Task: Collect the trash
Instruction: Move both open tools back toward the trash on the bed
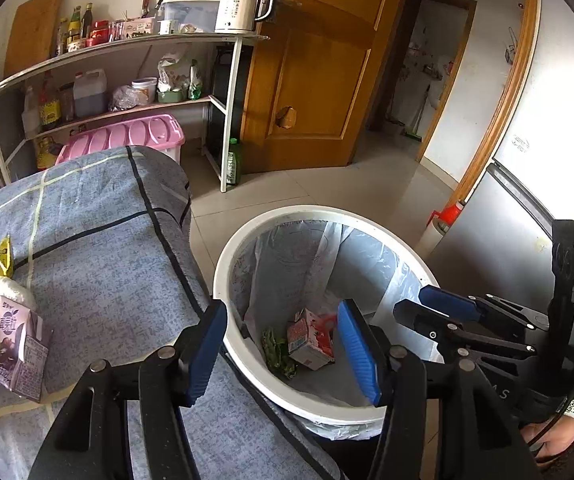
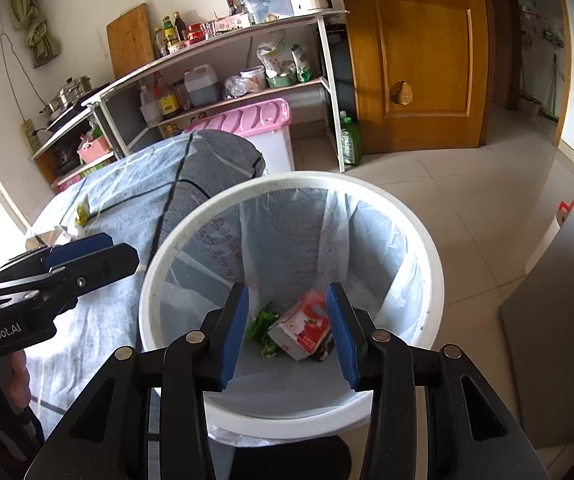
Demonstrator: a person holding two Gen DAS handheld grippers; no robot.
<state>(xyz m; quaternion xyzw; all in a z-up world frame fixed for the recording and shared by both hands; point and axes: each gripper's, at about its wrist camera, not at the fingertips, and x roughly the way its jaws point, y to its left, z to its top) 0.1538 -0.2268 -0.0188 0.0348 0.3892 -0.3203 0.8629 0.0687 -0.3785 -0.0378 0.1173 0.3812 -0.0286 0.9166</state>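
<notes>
A white trash bin [image 1: 223, 264] [image 2: 437, 264] with a clear liner stands on the floor beside the cloth-covered table [image 1: 99, 240] [image 2: 135, 192]. Inside lie a red-and-white carton [image 1: 311, 338] [image 2: 301, 328] and a green wrapper [image 1: 277, 350] [image 2: 261, 320]. My left gripper [image 1: 283, 354] is open and empty over the bin's near rim. My right gripper [image 2: 287, 332] is open and empty above the bin; it also shows in the left wrist view [image 1: 427, 304]. On the table lie a purple carton [image 1: 13, 350], a yellow wrapper [image 1: 3, 258] [image 2: 83, 212] and a white crumpled piece [image 1: 13, 290].
A shelf unit [image 1: 223, 120] [image 2: 327, 72] with bottles, a kettle [image 1: 243, 6] and a pink storage box [image 1: 127, 138] stands behind the table. A wooden door [image 1: 319, 72] is at the back. A grey cabinet [image 1: 487, 232] stands right of the bin. A green bottle [image 1: 233, 160] is on the floor.
</notes>
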